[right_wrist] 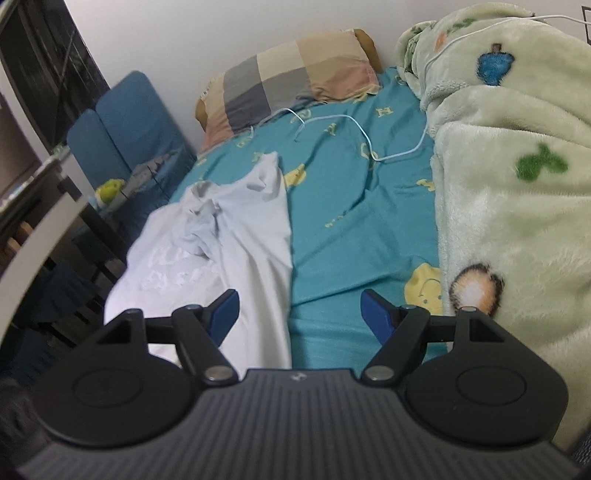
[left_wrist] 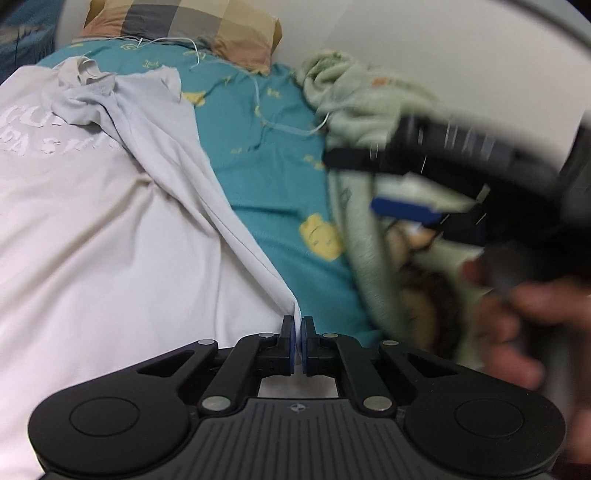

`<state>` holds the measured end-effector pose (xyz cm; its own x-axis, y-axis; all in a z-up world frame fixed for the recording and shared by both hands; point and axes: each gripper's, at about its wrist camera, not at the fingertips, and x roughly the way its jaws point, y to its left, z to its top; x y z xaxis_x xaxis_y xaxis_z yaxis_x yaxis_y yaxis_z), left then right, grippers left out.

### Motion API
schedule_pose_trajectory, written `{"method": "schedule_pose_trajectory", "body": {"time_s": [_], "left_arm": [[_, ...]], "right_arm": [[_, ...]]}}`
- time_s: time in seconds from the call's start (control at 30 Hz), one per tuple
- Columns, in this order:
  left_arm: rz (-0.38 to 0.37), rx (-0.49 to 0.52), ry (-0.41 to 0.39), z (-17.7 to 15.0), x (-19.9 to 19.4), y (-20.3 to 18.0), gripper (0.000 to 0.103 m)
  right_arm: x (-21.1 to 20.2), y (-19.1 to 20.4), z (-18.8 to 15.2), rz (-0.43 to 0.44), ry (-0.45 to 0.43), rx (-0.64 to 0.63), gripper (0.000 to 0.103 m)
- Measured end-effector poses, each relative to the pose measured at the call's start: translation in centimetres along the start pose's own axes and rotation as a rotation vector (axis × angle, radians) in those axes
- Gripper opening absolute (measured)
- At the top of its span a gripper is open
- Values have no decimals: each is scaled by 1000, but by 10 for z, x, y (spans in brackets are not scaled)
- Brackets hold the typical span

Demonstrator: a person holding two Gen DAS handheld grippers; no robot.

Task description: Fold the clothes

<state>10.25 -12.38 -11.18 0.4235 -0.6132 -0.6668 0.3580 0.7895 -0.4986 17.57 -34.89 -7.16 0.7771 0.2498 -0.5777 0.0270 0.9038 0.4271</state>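
A: Left wrist view first. Seeing what?

B: Left gripper (left_wrist: 297, 332) pinched tight on the edge of the white T-shirt (left_wrist: 110, 221), cloth caught between the blue pads (left_wrist: 292, 334). Shirt spread over the left of the teal bedsheet (left_wrist: 266, 177), faint white lettering near the crumpled collar. Right gripper (left_wrist: 391, 184) blurred at the right, held by a hand (left_wrist: 517, 321), over the pale green blanket (left_wrist: 354, 99). Checked pillow (left_wrist: 192, 26) at the top.

A: And the right wrist view?

B: Right gripper (right_wrist: 300, 314) spread wide, nothing between its blue pads (right_wrist: 224, 314), hovering above the shirt's near edge and the bedsheet (right_wrist: 354, 206). White T-shirt (right_wrist: 229, 236) lying rumpled at left, alongside the bed's edge. Blanket (right_wrist: 509, 206) heaped at right, white cable (right_wrist: 365, 147) looping across the sheet, pillow (right_wrist: 291, 81) against the wall, blue chair (right_wrist: 125, 125) beside the bed.
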Motion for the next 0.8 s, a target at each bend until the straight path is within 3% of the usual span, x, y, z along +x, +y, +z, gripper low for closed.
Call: {"method": "schedule_pose_trajectory", "body": {"time_s": [0.07,0.2,0.3,0.53,0.57,0.63,0.67,0.7,0.8], "left_arm": [[-40,-57,3,3,-24,12,3],[-9,-157,31,-3,-50,46,3],[61,-212,60,-10,-49,72,3],[124,-273,143,-16,-27,94,5],[131,-273,138,-15,-29,95,7],[144,-278,124,-12,-37,97,12],[147,-288,110,-11,-44,98,18],[147,-301,91,-10,-51,100,24],[148,-317,25,-1,-78,102,32]], "right_arm": [[-1,1,0,18,1,5,74],[8,10,-4,41,42,-23,74],[18,24,-11,60,94,-81,74],[44,69,-45,130,232,-233,72],[48,74,-52,139,261,-245,67],[54,83,-65,140,311,-282,36],[54,87,-70,140,324,-304,29],[52,90,-74,145,335,-326,24],[39,92,-80,155,374,-334,24]]}}
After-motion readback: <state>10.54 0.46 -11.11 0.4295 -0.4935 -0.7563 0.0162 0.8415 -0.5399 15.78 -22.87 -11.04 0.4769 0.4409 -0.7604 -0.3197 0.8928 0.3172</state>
